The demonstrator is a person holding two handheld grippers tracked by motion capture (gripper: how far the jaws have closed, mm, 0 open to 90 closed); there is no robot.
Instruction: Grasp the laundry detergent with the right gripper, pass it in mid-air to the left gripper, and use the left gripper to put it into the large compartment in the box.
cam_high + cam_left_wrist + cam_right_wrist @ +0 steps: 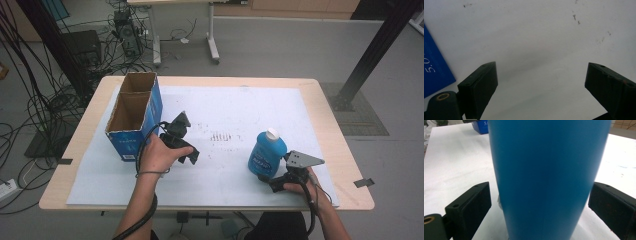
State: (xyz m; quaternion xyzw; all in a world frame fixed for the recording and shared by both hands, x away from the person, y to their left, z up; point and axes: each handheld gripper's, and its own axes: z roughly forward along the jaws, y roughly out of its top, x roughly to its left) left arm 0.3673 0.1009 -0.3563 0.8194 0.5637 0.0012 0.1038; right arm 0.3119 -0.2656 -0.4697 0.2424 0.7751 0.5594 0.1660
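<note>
Right gripper (274, 181) sat low at the near right of the white sheet (240, 105), with the blue plastic bottle with a white cap (267, 152) standing upright directly in front of it. In the right gripper view the bottle body (549, 175) stood dead centre between the two black jaws, which were spread wide; the right jaw looked about at the bottle wall and the left jaw showed a clear gap, so nothing was pinched yet. The bottle's long axis ran vertical, square to the jaw closing line, so my read was that the next move only needed a straight squeeze on the lower body, with no re-aim. It was a round, smooth wall, so I'd expect it could slip or twist if the grip landed off-centre. Left gripper (181, 142) was well apart from the bottle, near the middle-left of the sheet, just beside the open blue cardboard box with two compartments (135, 117). Its jaws were also spread, with only bare sheet between them and a blue box corner (434, 67) off to the side in the left gripper view. The right hand (305, 190) was clearly the nearer one to the bottle; the box lay across the sheet from it, to the left.
</note>
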